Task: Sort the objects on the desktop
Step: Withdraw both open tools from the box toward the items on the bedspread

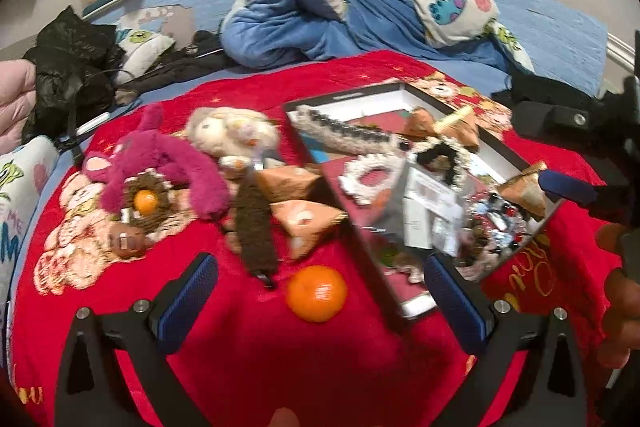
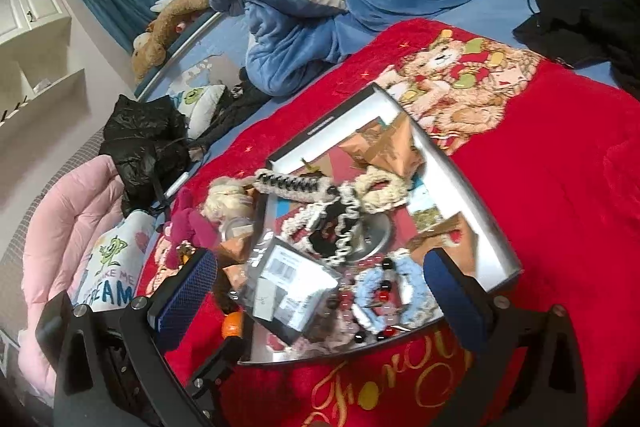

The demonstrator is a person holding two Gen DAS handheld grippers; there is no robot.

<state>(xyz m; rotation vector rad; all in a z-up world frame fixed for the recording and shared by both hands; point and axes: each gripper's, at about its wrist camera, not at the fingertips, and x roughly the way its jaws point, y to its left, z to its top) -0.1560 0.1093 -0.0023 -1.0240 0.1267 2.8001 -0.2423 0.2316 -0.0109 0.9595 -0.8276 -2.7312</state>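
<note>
On a red blanket [image 1: 240, 355], the left gripper [image 1: 320, 303], jaws spread and empty, frames 1 tangerine [image 1: 317, 293]; a centred, gentle pinch suits it before the box [image 1: 400, 307]. The right gripper [image 2: 320, 291] hangs spread over the box.

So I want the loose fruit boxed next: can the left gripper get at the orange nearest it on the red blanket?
Probably yes. The left gripper stands open, and the orange lies uncovered on the red blanket just ahead between its fingers.

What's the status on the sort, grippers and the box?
Left gripper open over orange. Right gripper open above box, holding nothing. Box crowded; plush toys loose on blanket.
</note>
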